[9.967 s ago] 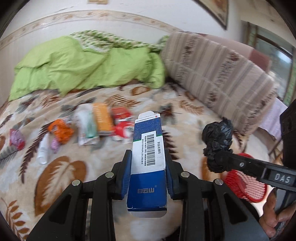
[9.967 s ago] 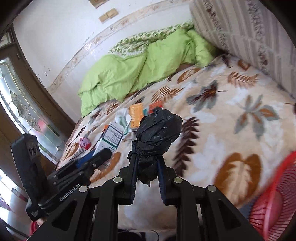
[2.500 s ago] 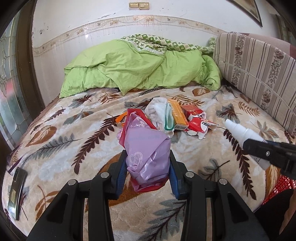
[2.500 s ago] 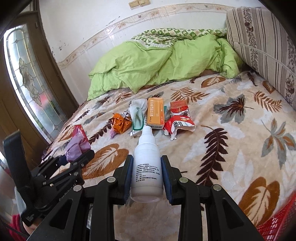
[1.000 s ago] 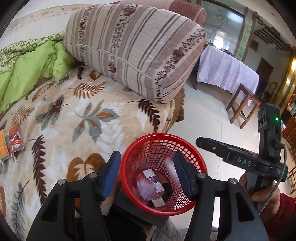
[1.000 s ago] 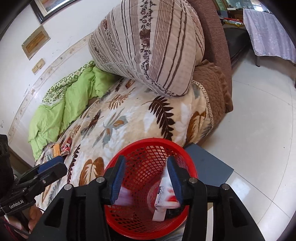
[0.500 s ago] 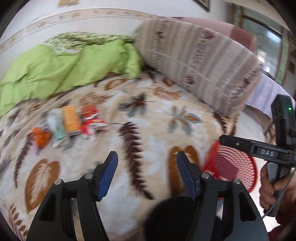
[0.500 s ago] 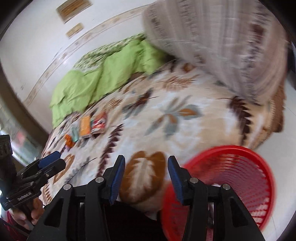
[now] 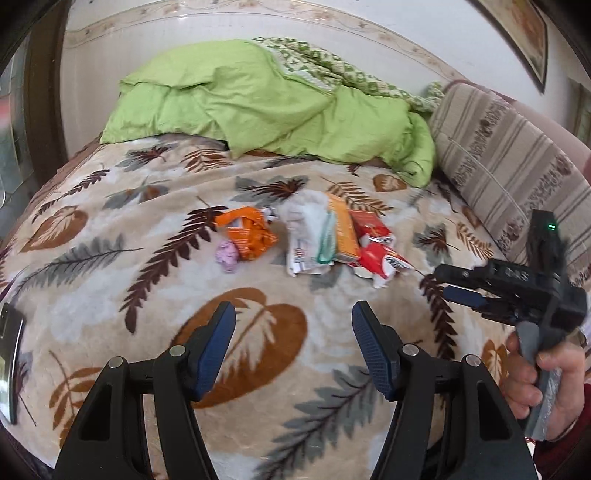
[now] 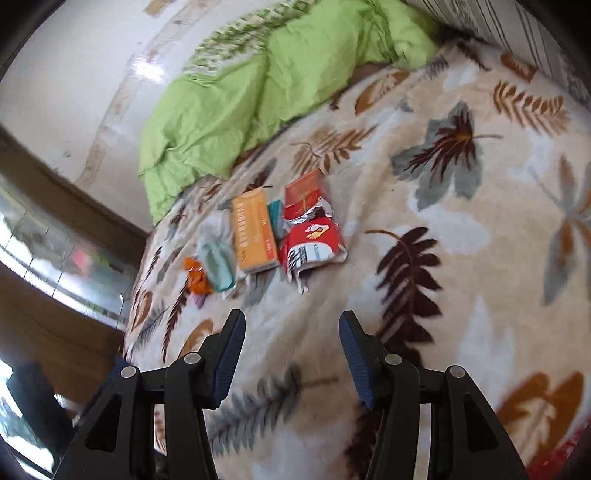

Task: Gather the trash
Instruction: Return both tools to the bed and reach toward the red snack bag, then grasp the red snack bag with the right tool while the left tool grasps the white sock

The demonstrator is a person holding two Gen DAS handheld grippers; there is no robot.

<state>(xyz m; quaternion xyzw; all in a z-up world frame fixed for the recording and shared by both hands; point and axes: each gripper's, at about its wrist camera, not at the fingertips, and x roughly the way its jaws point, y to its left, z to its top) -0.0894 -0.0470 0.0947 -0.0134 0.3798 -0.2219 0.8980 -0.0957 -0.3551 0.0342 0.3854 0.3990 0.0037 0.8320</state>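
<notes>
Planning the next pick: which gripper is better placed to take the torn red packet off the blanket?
Right, probably. In the left wrist view the right gripper sits just beside the torn red packet, jaws opening and empty. The left gripper is also empty but lines up nearer the crumpled orange wrapper.

A bedroom in a home: a bed covered by a leaf-patterned blanket point(image 9: 110, 266), a crumpled green duvet point(image 9: 258, 107) against the wall, a large striped cushion point(image 9: 517, 177), and a framed picture point(image 9: 524, 33) hanging above.
</notes>
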